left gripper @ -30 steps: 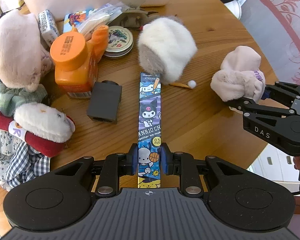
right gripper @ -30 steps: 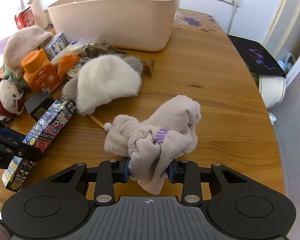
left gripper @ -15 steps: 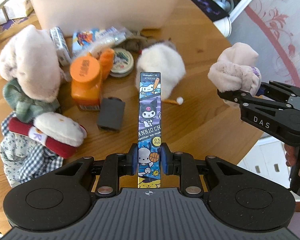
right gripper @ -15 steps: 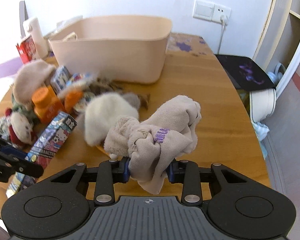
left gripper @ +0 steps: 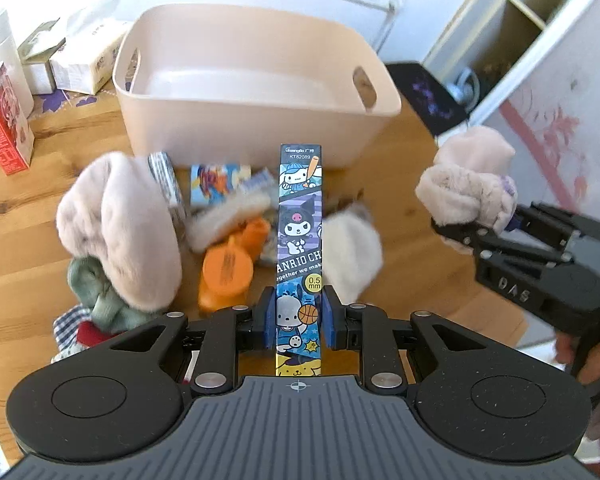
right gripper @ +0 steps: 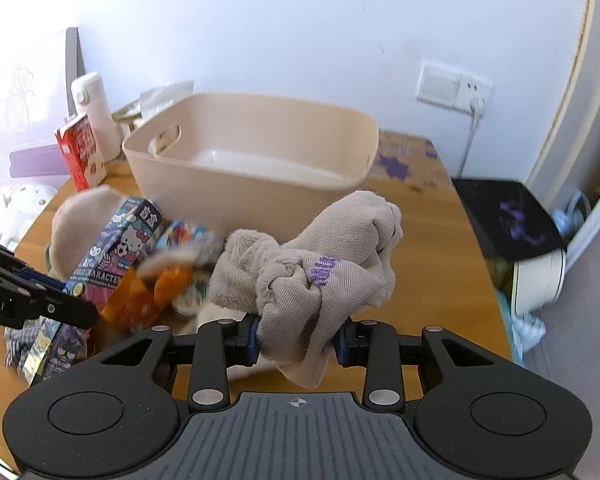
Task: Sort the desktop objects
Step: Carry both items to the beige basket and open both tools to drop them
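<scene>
My left gripper [left gripper: 299, 323] is shut on a long cartoon-printed pencil-lead box [left gripper: 300, 240], held up in the air and pointing toward the beige plastic bin [left gripper: 256, 128]. My right gripper [right gripper: 296, 338] is shut on a beige plush cloth bundle [right gripper: 324, 268] with a purple tag, also lifted above the table. In the left wrist view the right gripper [left gripper: 496, 228] and its bundle [left gripper: 470, 182] hang at the right. In the right wrist view the lead box [right gripper: 116, 248] shows at the left. The bin [right gripper: 252, 176] looks empty.
On the wooden table [left gripper: 28, 200] lie a pink plush [left gripper: 120, 224], an orange bottle [left gripper: 226, 272], a white fluffy toy [left gripper: 354, 256], small packets and checked cloth. Behind the bin stand a red carton [right gripper: 80, 152], a white flask [right gripper: 94, 114] and boxes. A person's hand [left gripper: 576, 356] holds the right gripper.
Both grippers rose off the table with their loads, the lead box and the plush bundle, and tilted up, so the bin's inside and the back wall now show.
</scene>
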Demonstrator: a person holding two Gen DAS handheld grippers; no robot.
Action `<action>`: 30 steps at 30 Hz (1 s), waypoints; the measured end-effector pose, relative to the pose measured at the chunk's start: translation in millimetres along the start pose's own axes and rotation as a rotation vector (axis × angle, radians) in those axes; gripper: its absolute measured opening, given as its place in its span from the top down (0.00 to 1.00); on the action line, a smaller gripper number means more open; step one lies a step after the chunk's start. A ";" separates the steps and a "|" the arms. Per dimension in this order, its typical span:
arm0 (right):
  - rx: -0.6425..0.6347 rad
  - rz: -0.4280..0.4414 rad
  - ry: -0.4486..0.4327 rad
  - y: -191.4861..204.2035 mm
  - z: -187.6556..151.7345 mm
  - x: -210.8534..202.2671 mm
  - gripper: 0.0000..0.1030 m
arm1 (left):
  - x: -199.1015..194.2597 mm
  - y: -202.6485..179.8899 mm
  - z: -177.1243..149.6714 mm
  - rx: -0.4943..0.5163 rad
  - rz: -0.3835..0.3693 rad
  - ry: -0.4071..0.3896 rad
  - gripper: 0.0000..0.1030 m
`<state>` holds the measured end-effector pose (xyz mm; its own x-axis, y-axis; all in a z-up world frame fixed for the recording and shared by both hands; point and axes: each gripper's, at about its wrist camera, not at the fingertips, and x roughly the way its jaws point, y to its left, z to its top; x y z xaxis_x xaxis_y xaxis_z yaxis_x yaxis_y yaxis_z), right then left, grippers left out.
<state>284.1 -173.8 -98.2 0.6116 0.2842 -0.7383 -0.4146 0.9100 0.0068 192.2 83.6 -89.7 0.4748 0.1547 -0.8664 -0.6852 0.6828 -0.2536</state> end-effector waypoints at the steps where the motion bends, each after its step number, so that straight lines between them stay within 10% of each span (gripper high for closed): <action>1: -0.008 0.001 -0.009 -1.0 6.0 1.2 0.69 | -2.0 1.6 5.7 -0.018 -0.006 -0.012 0.77; 15: -0.107 0.033 -0.065 -11.1 70.7 37.2 0.69 | -13.3 23.0 98.5 -0.095 0.119 -0.187 0.77; 30: -0.141 0.064 -0.096 -29.4 127.2 88.1 0.69 | 54.2 43.1 166.2 -0.192 0.264 -0.160 0.78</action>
<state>435.9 -137.1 -77.7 0.6397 0.3738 -0.6716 -0.5410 0.8396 -0.0481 280.2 240.2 -76.1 0.3378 0.4278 -0.8384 -0.8798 0.4600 -0.1197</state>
